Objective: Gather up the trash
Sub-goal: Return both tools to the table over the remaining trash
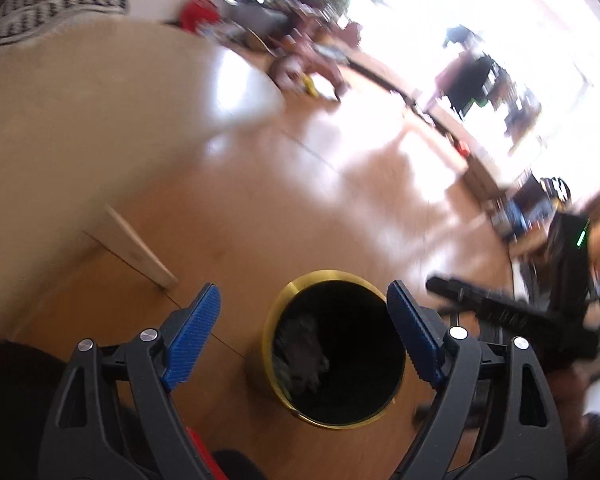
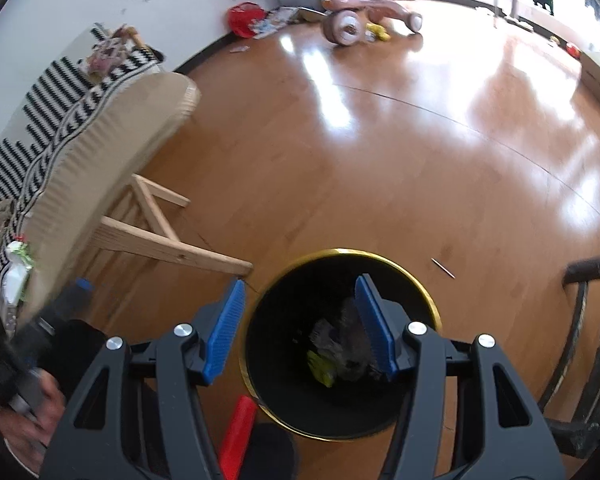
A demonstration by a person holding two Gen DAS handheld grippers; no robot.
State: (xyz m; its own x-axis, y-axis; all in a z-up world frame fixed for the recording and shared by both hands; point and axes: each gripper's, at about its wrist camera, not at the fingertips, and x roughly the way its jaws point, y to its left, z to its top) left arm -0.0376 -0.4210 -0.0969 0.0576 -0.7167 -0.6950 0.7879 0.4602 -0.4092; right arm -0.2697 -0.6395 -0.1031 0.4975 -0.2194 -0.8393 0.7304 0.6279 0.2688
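Note:
A black bin with a gold rim (image 1: 278, 312) (image 2: 428, 284) stands on the wooden floor. Crumpled grey trash (image 1: 300, 352) (image 2: 342, 340) and a yellow-green wrapper (image 2: 322, 368) lie inside it. My left gripper (image 1: 304, 332) is open and empty, above the bin's mouth. My right gripper (image 2: 304, 328) is open and empty, also above the bin, its right finger over the opening. A thin stick (image 2: 443, 268) lies on the floor to the right of the bin.
A beige sofa (image 2: 112, 152) with a striped blanket and wooden legs (image 2: 168, 248) is at the left. A pink tricycle (image 2: 360, 16) and red basket (image 2: 244, 18) stand far back. Black furniture (image 2: 596, 320) is at the right. The left wrist view is blurred.

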